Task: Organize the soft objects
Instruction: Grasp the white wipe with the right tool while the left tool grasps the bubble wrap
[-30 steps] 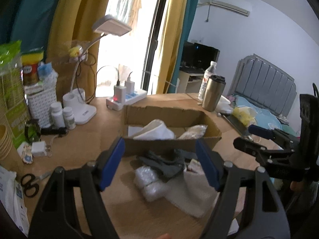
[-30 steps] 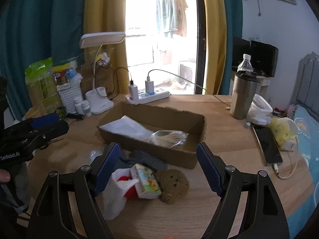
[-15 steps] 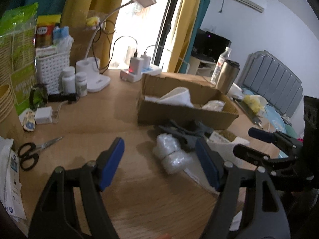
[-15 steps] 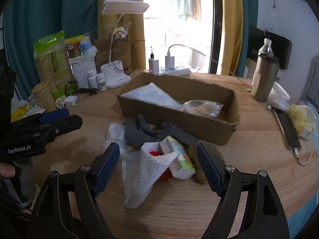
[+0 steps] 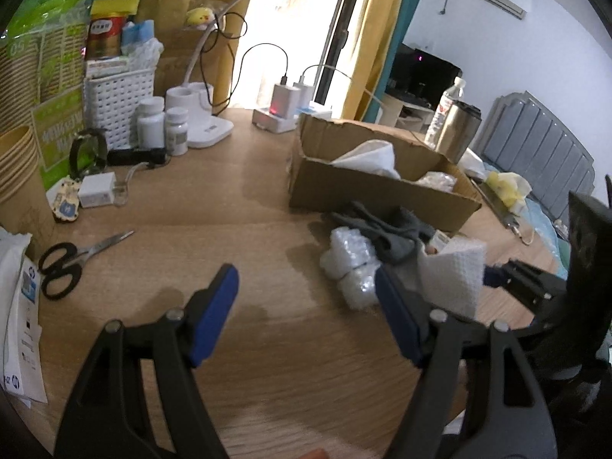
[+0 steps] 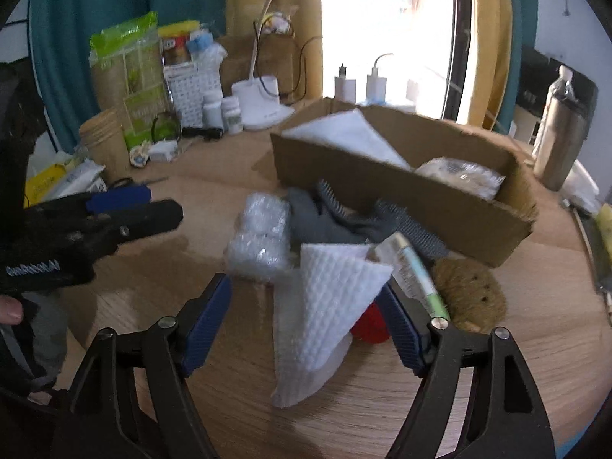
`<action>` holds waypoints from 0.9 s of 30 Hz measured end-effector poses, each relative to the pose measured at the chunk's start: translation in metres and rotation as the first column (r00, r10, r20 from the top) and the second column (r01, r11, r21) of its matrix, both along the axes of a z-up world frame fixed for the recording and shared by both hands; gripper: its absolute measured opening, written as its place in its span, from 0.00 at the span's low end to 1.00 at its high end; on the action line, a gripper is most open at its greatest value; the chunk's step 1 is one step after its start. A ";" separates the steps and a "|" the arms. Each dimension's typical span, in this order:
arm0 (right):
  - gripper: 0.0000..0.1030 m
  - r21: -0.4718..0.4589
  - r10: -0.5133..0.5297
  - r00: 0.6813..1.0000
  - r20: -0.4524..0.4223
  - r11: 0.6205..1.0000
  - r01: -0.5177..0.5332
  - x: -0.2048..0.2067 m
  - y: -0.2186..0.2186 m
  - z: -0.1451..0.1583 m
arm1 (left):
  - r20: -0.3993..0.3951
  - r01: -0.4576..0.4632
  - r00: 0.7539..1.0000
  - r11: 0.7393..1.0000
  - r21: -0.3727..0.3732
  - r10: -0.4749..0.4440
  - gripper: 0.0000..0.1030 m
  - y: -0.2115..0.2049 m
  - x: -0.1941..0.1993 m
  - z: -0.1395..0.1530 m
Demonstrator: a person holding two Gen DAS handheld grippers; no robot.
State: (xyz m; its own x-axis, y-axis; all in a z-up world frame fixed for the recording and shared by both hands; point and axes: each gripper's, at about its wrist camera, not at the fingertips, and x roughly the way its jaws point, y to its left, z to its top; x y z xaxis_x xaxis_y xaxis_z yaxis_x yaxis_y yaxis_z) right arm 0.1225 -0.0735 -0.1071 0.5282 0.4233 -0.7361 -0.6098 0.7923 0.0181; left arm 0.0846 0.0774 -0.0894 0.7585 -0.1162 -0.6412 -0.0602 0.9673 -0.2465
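Observation:
A pile of soft things lies on the wooden table in front of a cardboard box (image 6: 382,187): a bubble-wrap bundle (image 6: 260,237), grey gloves (image 6: 325,222), a white waffle cloth (image 6: 325,306), a small tissue pack (image 6: 413,271), a brown plush piece (image 6: 470,290) and something red (image 6: 369,325). My right gripper (image 6: 302,325) is low over the white cloth, which stands between its closing jaws; the pads do not press it. My left gripper (image 5: 306,313) is open over bare wood, left of the bubble wrap (image 5: 352,264). The box (image 5: 375,195) holds a white cloth and a clear bag.
Scissors (image 5: 72,260) lie at the left near papers and stacked paper cups. Pill bottles (image 5: 151,126), a white basket, a lamp base and a power strip (image 5: 275,118) line the back. A steel tumbler (image 5: 457,130) stands beyond the box; a phone lies at the right edge.
Both grippers have sunk toward the table. The right one closed in over the white cloth and its jaws narrowed a little. The left one swung left, so the pile now sits at its right.

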 end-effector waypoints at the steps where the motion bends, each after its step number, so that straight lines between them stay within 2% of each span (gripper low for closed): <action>1: 0.69 -0.006 0.003 1.000 -0.001 1.000 -0.003 0.000 0.001 -0.003 | -0.002 0.000 1.000 1.000 0.001 0.000 0.73 -0.001 0.000 0.000; 3: 0.55 -0.031 0.019 1.000 0.020 0.999 -0.018 -0.002 0.004 -0.006 | -0.008 0.004 1.000 1.000 0.004 -0.004 0.73 -0.003 0.002 -0.001; 4: 0.42 -0.044 0.027 0.999 0.029 0.999 -0.025 -0.003 0.005 -0.007 | -0.012 0.006 1.000 1.000 0.006 -0.006 0.73 -0.004 0.004 -0.002; 6: 0.32 -0.051 0.034 0.999 0.033 0.998 -0.033 -0.003 0.005 -0.007 | -0.018 0.015 1.000 1.000 0.010 -0.015 0.73 -0.008 0.007 -0.002; 8: 0.12 -0.039 0.040 0.999 0.034 0.998 -0.039 -0.002 0.002 -0.005 | -0.022 0.025 0.999 1.000 0.015 -0.025 0.73 -0.013 0.010 -0.002; 13: 0.04 0.028 0.041 0.997 0.060 0.999 -0.042 -0.002 -0.014 0.010 | -0.050 0.050 0.998 0.998 0.030 -0.049 0.73 -0.027 0.024 -0.008; 21: 0.04 0.124 0.014 0.990 0.138 0.992 -0.032 0.006 -0.044 0.048 | -0.085 0.095 0.992 0.993 0.072 -0.089 0.73 -0.053 0.051 -0.011; 27: 0.04 0.156 -0.037 0.988 0.152 0.988 0.013 0.020 -0.071 0.055 | -0.115 0.096 0.990 0.989 0.111 -0.083 0.73 -0.063 0.065 -0.018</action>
State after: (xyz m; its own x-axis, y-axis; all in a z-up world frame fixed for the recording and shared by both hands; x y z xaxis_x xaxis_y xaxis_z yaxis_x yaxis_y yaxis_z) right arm 0.1421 -0.1449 -0.0526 0.6419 0.5108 -0.5719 -0.5950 0.8022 0.0487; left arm 0.1499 0.0139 -0.1073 0.6724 -0.1009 -0.7333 0.0078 0.9916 -0.1293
